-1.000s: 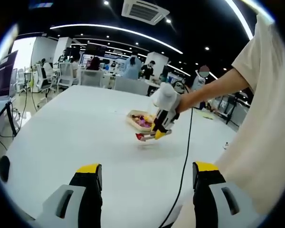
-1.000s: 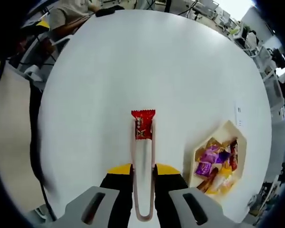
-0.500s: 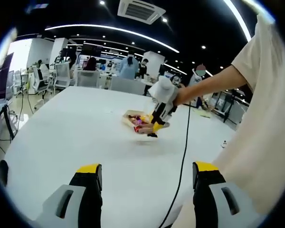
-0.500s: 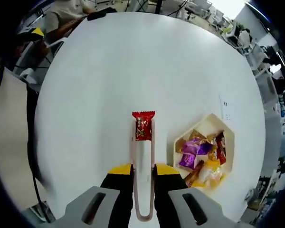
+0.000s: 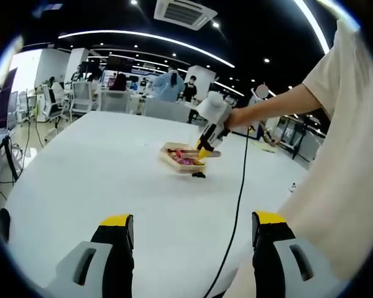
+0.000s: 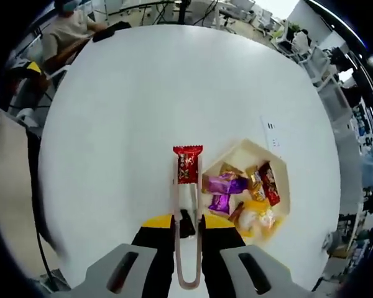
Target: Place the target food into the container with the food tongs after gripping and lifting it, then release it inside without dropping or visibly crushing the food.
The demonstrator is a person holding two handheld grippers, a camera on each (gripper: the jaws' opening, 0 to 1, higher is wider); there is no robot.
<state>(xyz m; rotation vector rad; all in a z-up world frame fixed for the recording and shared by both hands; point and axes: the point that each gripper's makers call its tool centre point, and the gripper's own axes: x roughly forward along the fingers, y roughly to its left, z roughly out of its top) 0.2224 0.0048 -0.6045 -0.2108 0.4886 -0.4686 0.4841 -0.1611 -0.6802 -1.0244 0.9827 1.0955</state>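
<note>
1. Table, white and round, spreads under the right gripper view, with seated people and office chairs beyond its far edge at 11 o'clock.

2. Container, a pale hexagonal tray, sits at 3 o'clock from the tong tips, its near rim just beside them. Inside lie purple, red and yellow wrapped sweets, heaped together.

3. Right gripper has its yellow-tipped jaws squeezed in on the food tongs, a slim pale U-shaped pair running straight out toward 12 o'clock. In the left gripper view the same gripper hangs over the tray at the end of an outstretched arm.

4. Left gripper holds its jaws wide apart, gripping nothing, well back from the tray. The right hand is plainly the nearer one, and the one doing the work.

5. Target food, a small red wrapped sweet with crimped ends, is pinched between the tong tips, lifted off the table. Its long axis runs 12 to 6, in line with the tongs. The wrapper looks flat and unsquashed.

6. Key relation: the sweet hangs just outside the tray's rim, not yet over the opening. To my eye the carry needs a short shift toward 3 o'clock before the tongs ease open.

7. Small dark object lies on the table below the tongs, near the tray; I cannot tell what it is.
</note>
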